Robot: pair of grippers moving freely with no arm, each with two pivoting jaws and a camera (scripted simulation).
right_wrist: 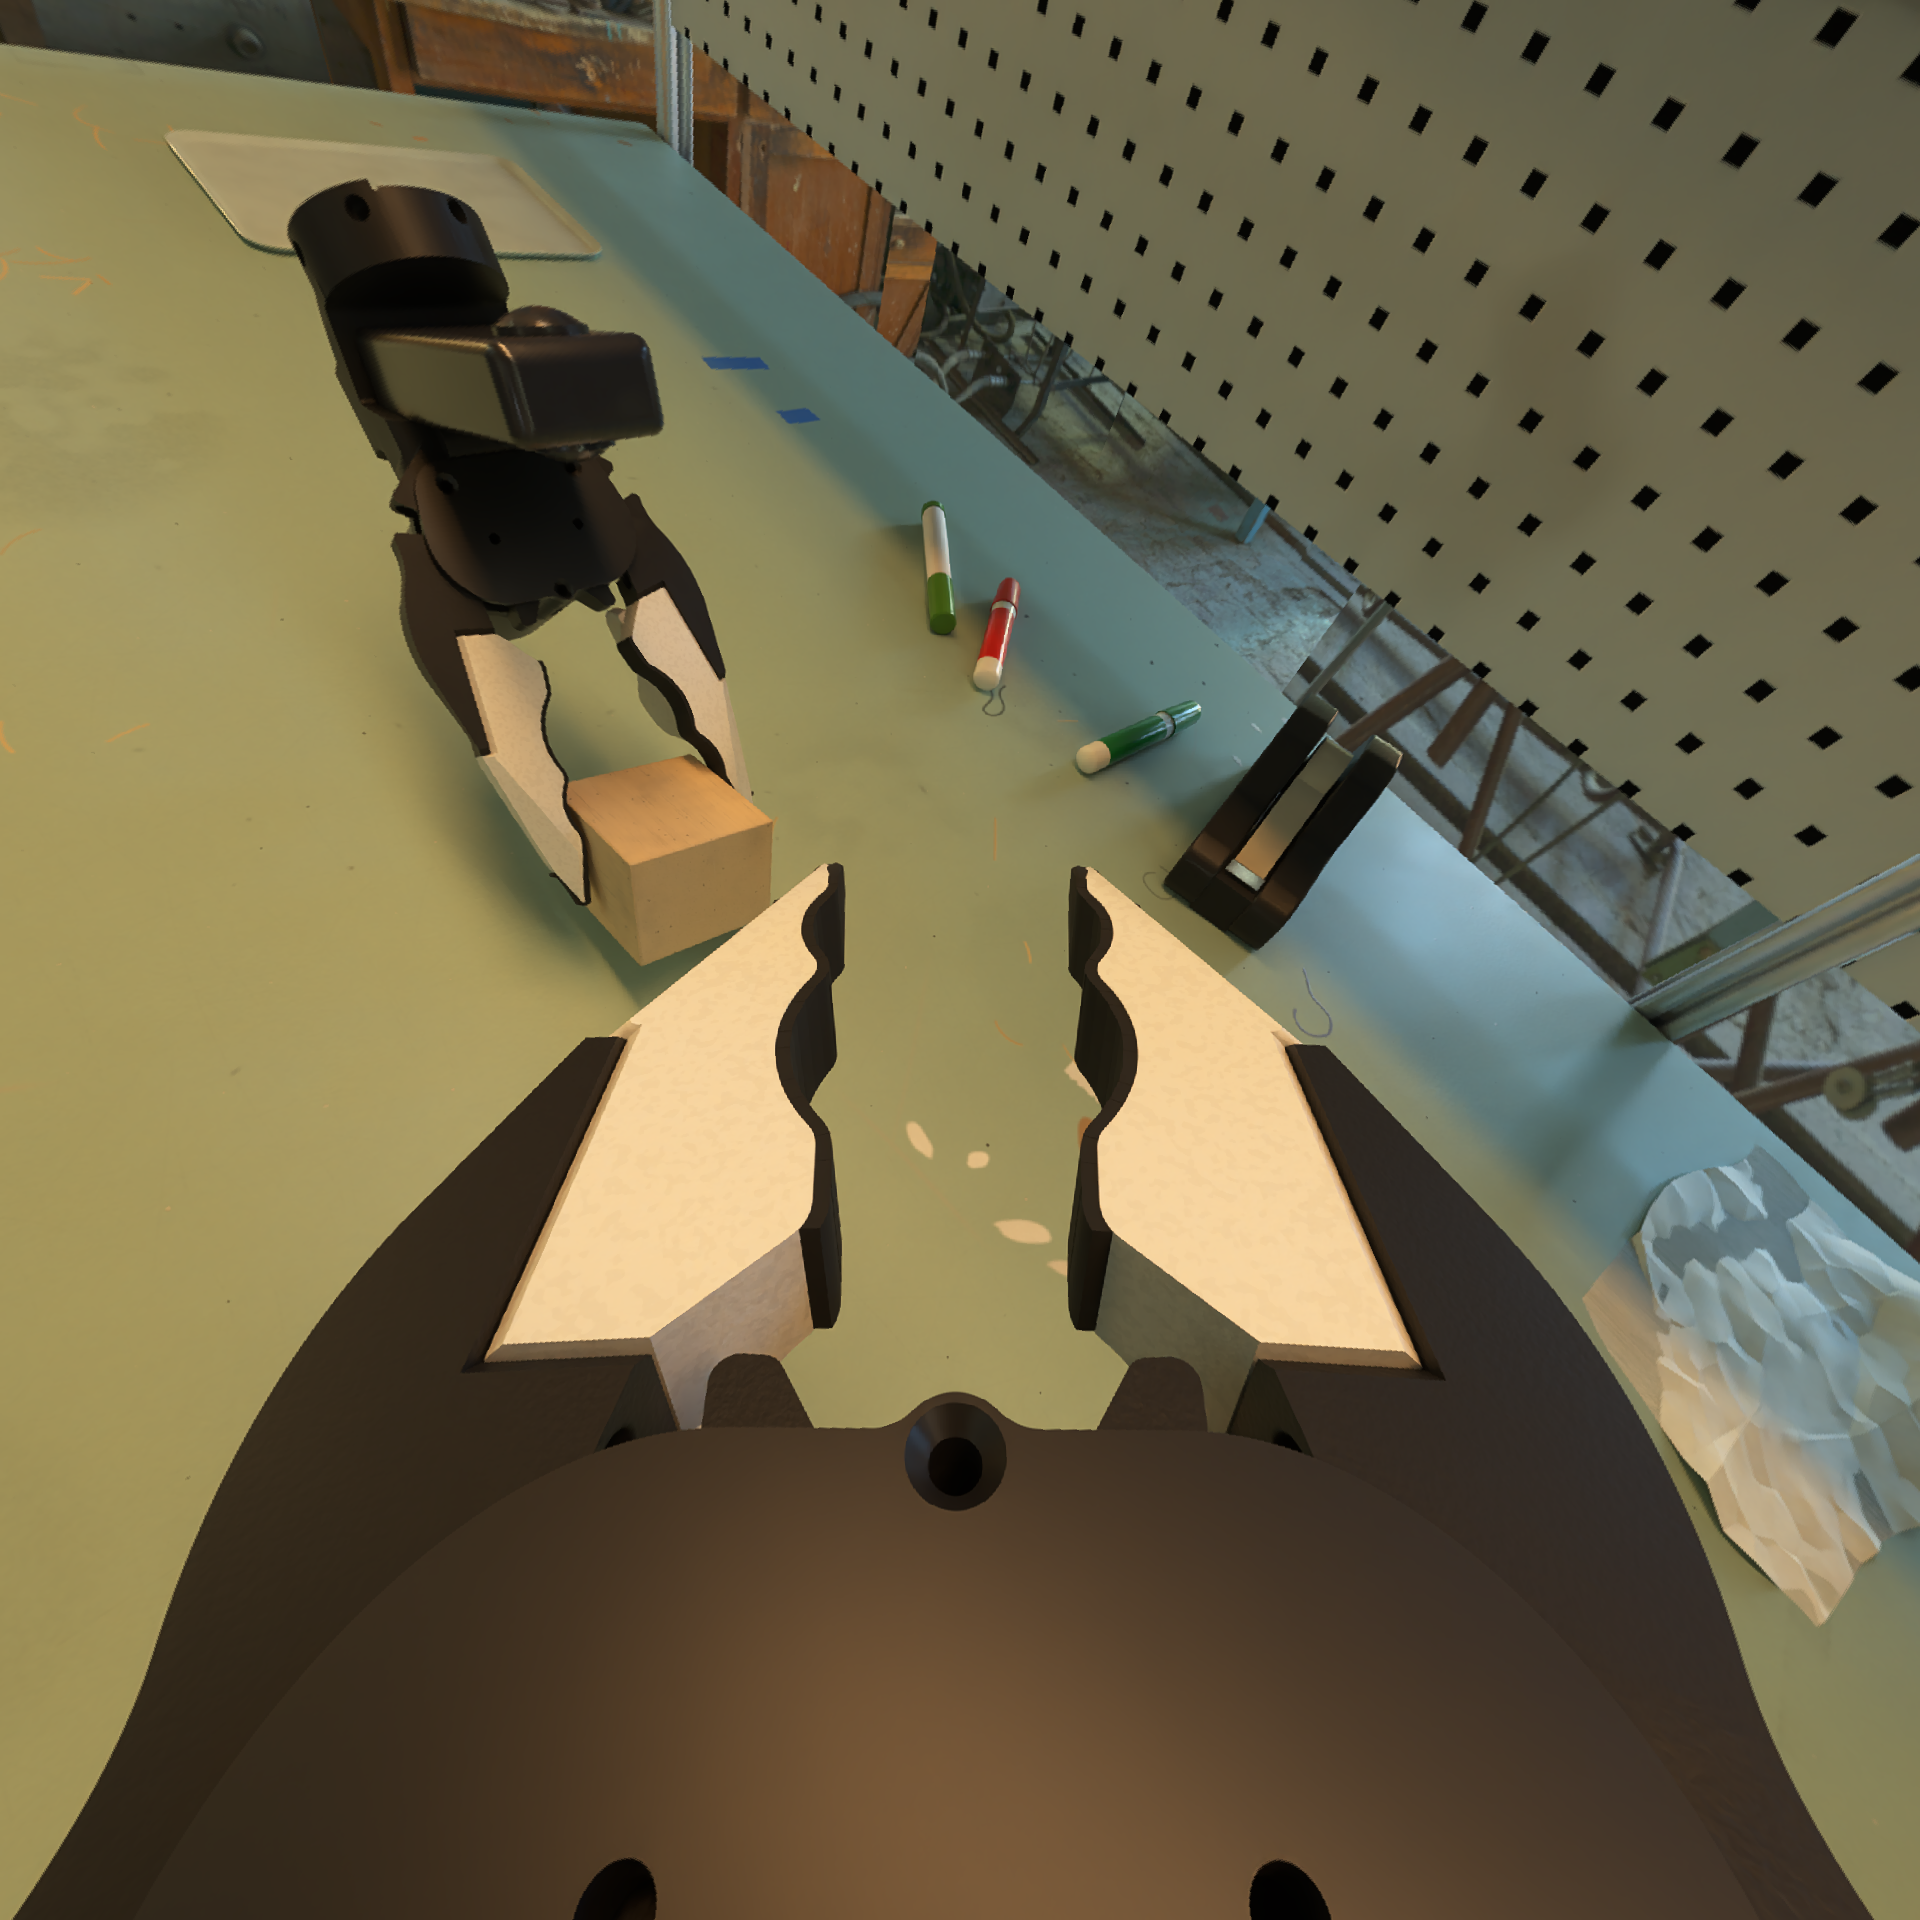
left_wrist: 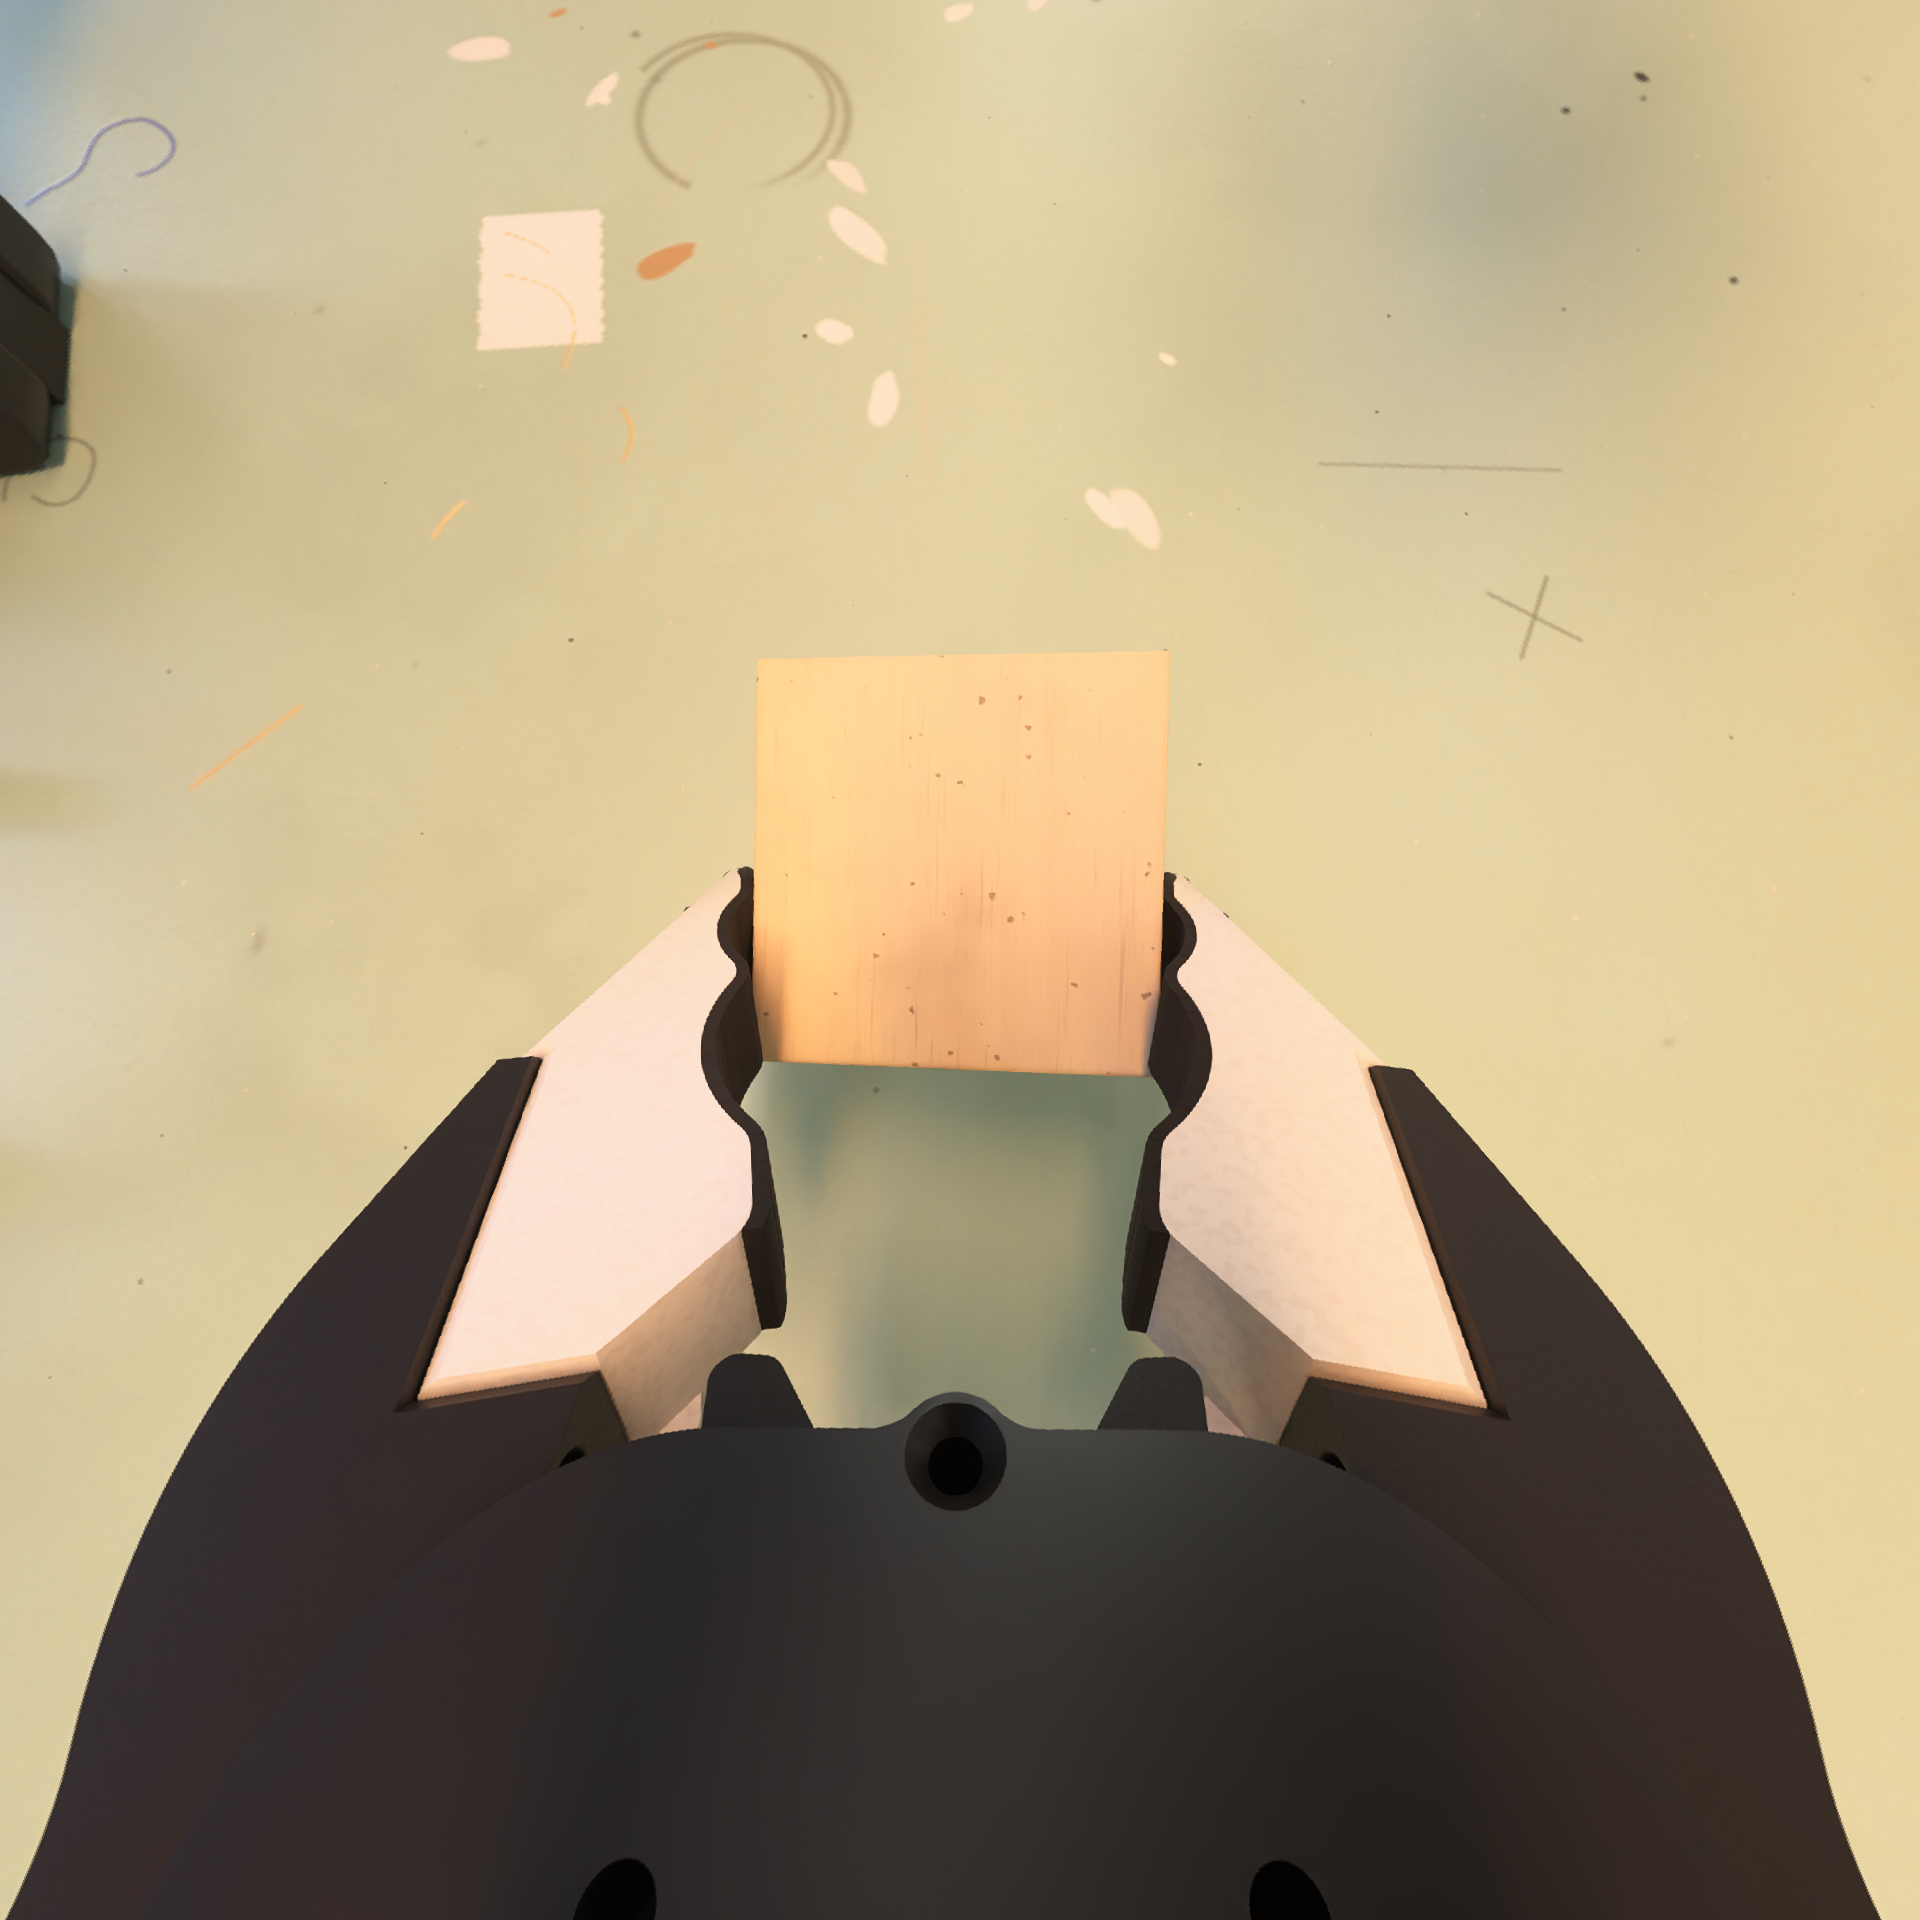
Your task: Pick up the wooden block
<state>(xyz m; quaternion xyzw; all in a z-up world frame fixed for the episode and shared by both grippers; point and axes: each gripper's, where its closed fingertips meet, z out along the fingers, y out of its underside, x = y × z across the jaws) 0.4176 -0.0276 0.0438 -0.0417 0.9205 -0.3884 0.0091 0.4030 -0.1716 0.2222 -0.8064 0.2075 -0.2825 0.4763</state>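
Observation:
The wooden block (left_wrist: 956, 862) is a pale cube with a speckled top. My left gripper (left_wrist: 956, 883) looks straight down on it, with both fingertips pressed against its left and right sides. In the right wrist view the left gripper (right_wrist: 660, 831) stands over the block (right_wrist: 686, 862), which is at or just above the green table (right_wrist: 208, 935); I cannot tell which. My right gripper (right_wrist: 956, 883) is open and empty, low over the table just right of the block.
Two green markers (right_wrist: 938, 566) (right_wrist: 1138, 738) and a red marker (right_wrist: 997, 634) lie beyond the block. A black tape dispenser (right_wrist: 1283, 826) sits near the table's right edge. Crumpled paper (right_wrist: 1787, 1371) lies at the right. A white mat (right_wrist: 384, 187) is far back. A pegboard (right_wrist: 1455, 312) stands beyond the edge.

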